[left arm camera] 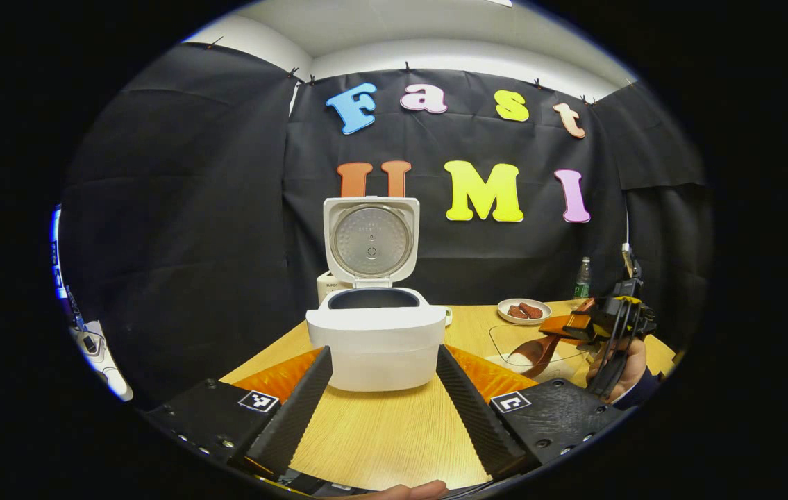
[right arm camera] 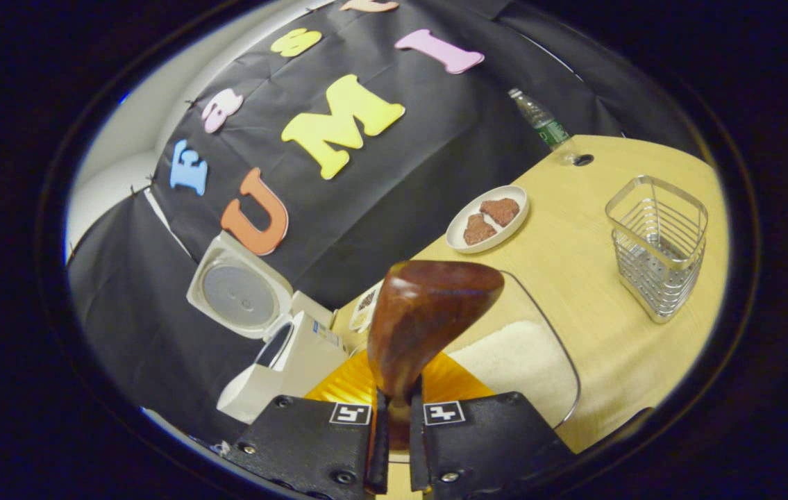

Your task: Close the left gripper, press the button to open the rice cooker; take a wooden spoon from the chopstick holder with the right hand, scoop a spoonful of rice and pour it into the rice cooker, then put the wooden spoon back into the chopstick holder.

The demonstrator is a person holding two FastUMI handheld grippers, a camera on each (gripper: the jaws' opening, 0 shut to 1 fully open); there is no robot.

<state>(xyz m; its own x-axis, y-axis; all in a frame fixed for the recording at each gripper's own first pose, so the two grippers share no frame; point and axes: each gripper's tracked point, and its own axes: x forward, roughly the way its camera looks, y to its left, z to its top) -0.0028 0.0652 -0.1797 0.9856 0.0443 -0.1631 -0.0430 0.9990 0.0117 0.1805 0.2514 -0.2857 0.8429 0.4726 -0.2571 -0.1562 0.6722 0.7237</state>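
Cooker [left arm camera: 374, 340] lid [left arm camera: 371, 239] is up, pot mouth exposed, so the button step looks done; it sits dead ahead of the left gripper [left arm camera: 383, 410], at 12 o'clock on the table [left arm camera: 394, 430]. Left gripper jaws are spread wide, holding nothing. Spoon [right arm camera: 428, 316] is out of the holder [right arm camera: 659, 246] and pinched by its handle in the right gripper [right arm camera: 394, 444], jaws clamped on it, bowl pointing forward above the glass rice dish [right arm camera: 539, 361]. From the left gripper view the right gripper [left arm camera: 609, 326] is at 3 o'clock, spoon [left arm camera: 536, 351] tilted down to the rice. Can't tell if the bowl is loaded. Holder stands empty at 2 o'clock in the right gripper view. Left, by my read: finish scoop, pour into cooker, return spoon to holder
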